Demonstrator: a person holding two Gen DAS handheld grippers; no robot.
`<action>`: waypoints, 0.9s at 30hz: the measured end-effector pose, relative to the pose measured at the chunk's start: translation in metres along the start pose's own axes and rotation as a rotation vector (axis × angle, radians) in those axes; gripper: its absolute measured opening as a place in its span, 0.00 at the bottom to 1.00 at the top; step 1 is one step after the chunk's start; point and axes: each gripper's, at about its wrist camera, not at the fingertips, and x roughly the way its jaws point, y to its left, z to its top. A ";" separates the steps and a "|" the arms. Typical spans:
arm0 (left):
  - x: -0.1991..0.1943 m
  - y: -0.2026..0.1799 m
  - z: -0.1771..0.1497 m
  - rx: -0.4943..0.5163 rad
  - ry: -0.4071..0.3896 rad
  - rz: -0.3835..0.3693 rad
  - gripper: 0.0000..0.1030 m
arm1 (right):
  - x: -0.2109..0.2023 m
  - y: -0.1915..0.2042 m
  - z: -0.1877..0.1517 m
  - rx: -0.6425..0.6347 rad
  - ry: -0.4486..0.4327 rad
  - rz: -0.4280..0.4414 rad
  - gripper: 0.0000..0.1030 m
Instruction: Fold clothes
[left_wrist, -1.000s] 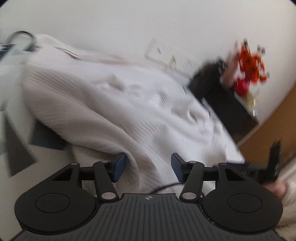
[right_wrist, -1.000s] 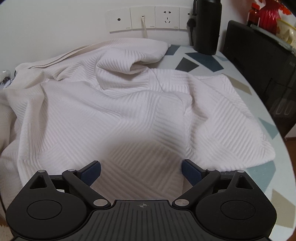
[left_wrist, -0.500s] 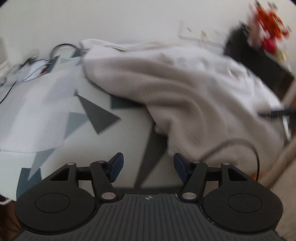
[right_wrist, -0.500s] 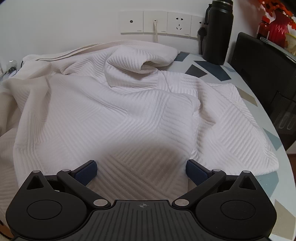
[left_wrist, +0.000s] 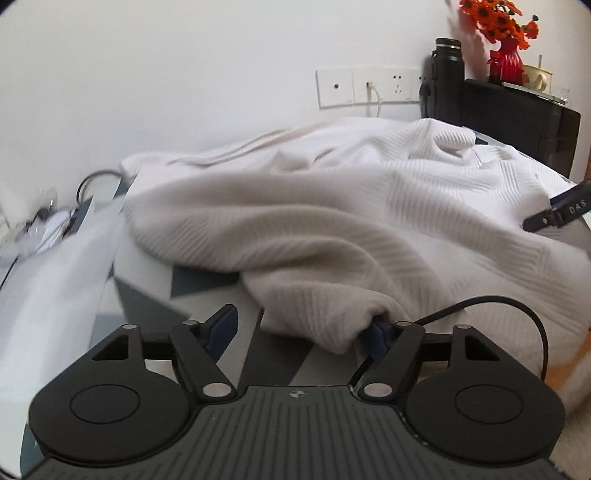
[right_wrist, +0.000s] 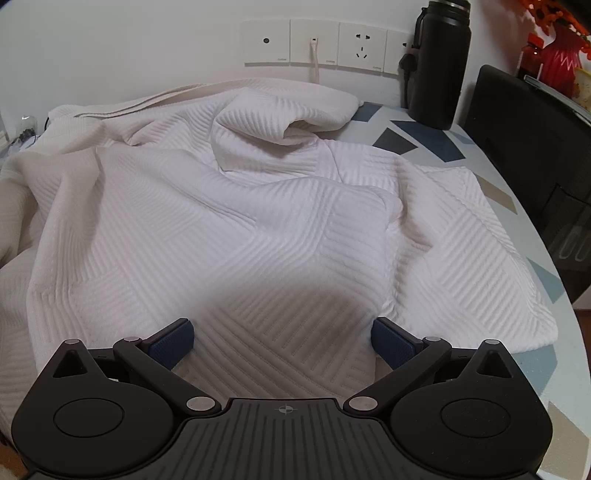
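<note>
— Where's the garment from where you stand?

— The white ribbed garment (right_wrist: 236, 229) lies rumpled across most of the bench (right_wrist: 532, 280), bunched up towards the wall under the sockets (right_wrist: 314, 42). One part is rolled over into a hump near the black bottle (right_wrist: 441, 62).

— And the left gripper (left_wrist: 301, 328)?

— Low at the near edge of the cloth, its fingers (left_wrist: 221, 326) spread wide. A fold of the garment's edge sits between them, pressed against the right-hand finger; the other one is clear of it, over the patterned bench top.

— The right gripper (right_wrist: 282, 338)?

— Over the middle of the garment, fingers (right_wrist: 171, 339) wide apart with nothing between them but the flat cloth below. Whether they touch it, I cannot tell.

— Anything else about?

— Orange flowers (left_wrist: 495, 20) in a red vase on a black box, and a black cable (left_wrist: 509, 306) looping beside the left gripper.
</note>
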 end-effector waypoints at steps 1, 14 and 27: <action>0.005 -0.001 0.001 -0.005 -0.005 0.005 0.76 | 0.000 0.000 0.000 -0.001 -0.001 0.000 0.99; 0.019 0.020 0.004 -0.111 0.011 -0.114 0.26 | -0.001 0.002 -0.004 0.000 -0.009 -0.007 0.99; -0.106 0.113 0.060 -0.061 -0.261 0.367 0.08 | 0.000 0.006 -0.003 0.047 -0.014 -0.047 0.99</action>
